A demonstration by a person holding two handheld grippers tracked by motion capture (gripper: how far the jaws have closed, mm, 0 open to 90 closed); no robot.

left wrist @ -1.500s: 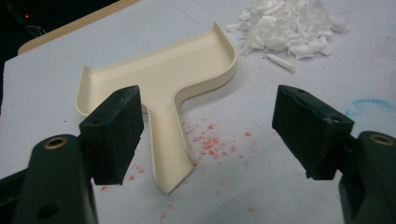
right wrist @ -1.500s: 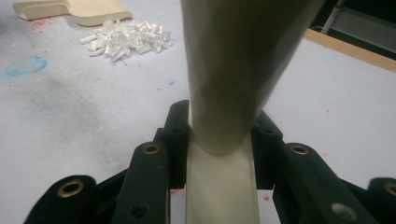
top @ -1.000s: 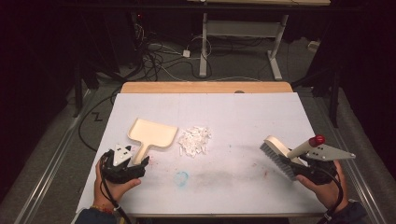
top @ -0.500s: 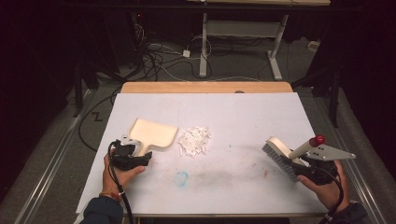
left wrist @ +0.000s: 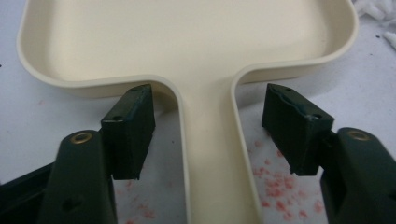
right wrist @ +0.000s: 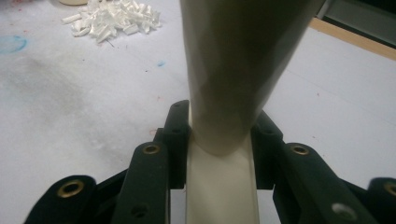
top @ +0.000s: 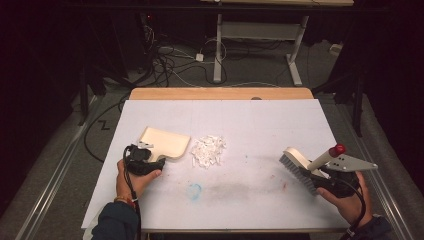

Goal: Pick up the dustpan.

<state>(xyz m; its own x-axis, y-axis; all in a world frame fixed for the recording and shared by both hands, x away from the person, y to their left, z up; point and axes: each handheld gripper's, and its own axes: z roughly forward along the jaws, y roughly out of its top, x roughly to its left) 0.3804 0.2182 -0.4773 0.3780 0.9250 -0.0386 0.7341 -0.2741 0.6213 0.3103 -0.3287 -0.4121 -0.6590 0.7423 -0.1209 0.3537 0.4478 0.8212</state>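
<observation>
Both hand-held grippers are engaged: left hand-held gripper (left wrist: 208,135) has been moved up to the dustpan (top: 165,142) handle on the table (top: 260,125), jaws just closing, not yet touching. Brush (top: 300,167) is clamped tight in right hand-held gripper (right wrist: 219,154); sweeping the paper scraps (top: 208,150) looks next.

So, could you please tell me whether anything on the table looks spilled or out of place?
Yes: a loose heap of white scraps lies on the table just right of the cream dustpan, apparently spilled. The surface also carries a blue smudge and faint pinkish-red specks beside the dustpan's handle.
</observation>
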